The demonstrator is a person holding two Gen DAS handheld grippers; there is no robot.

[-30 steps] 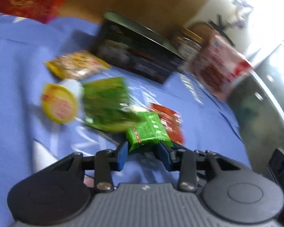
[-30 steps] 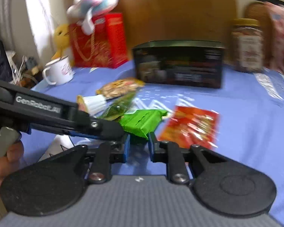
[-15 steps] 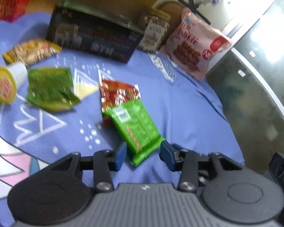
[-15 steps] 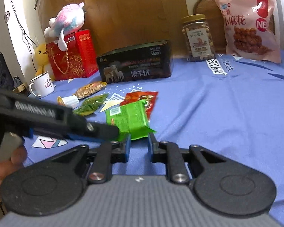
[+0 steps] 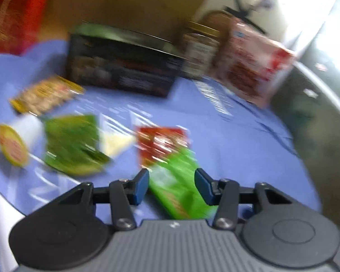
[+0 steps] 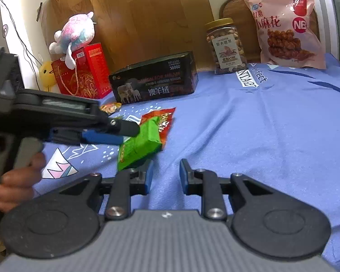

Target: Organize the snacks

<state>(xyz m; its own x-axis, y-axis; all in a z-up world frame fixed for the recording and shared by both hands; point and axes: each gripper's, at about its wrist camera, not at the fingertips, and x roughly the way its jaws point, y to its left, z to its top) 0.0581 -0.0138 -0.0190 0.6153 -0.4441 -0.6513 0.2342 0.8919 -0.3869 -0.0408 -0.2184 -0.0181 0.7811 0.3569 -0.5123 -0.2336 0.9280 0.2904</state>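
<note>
A bright green snack packet [image 5: 176, 188] lies on the blue cloth, its far end on a red packet [image 5: 161, 140]. My left gripper [image 5: 172, 187] straddles it with the pads a little off its sides, so it is open. In the right wrist view this gripper [image 6: 124, 133] reaches in from the left over the green packet [image 6: 140, 145], held by a hand [image 6: 18, 181]. My right gripper [image 6: 164, 172] hovers just near of the packet. Its jaws are opening, with only cloth between them.
Left of the packets lie a dark green packet [image 5: 70, 145], a yellow nut packet [image 5: 45, 95] and a tipped cup [image 5: 13, 145]. A black box [image 6: 154, 83], nut jar [image 6: 225, 45], pink bag [image 6: 287, 25] and red gift bag [image 6: 81, 72] line the back.
The left gripper, earlier shut on the green packet, has let go; the packet now lies on the cloth between wider jaws. The right gripper's jaws have widened and it has swung to the right.
</note>
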